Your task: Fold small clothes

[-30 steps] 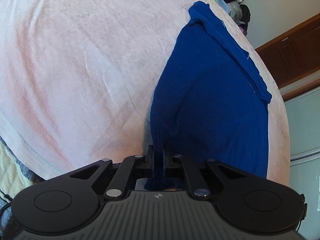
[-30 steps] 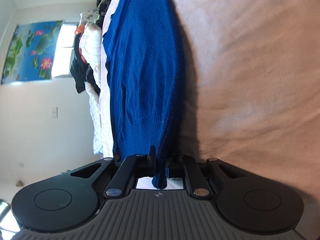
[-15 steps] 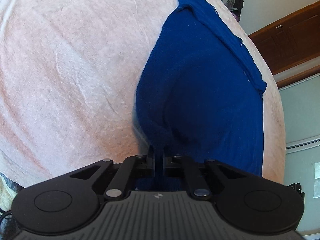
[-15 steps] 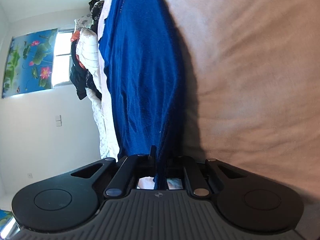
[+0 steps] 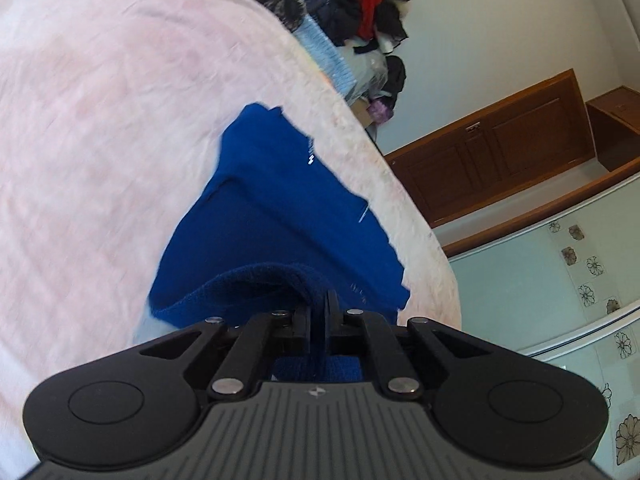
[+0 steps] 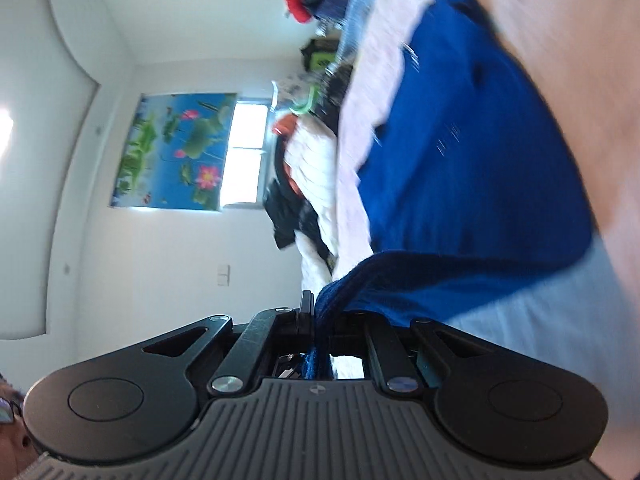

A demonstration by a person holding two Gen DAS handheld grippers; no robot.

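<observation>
A dark blue knit garment (image 5: 276, 216) lies on the pale pink sheet (image 5: 100, 128) of a bed. My left gripper (image 5: 319, 312) is shut on its near ribbed edge, which is lifted and curls back over the rest of the cloth. In the right wrist view the same blue garment (image 6: 472, 152) stretches away over the sheet (image 6: 568, 40), and my right gripper (image 6: 318, 312) is shut on another part of that raised edge. Both views are blurred by motion.
A heap of mixed clothes (image 5: 352, 12) sits at the far end of the bed. A wooden cabinet (image 5: 500, 152) and pale green panels stand beyond the bed's right edge. The right wrist view shows a window (image 6: 244, 152), a lotus poster and more piled clothes (image 6: 308, 184).
Both grippers have risen and moved forward over the garment, carrying its near edge up. That edge now folds back over the cloth, and more of the room shows.
</observation>
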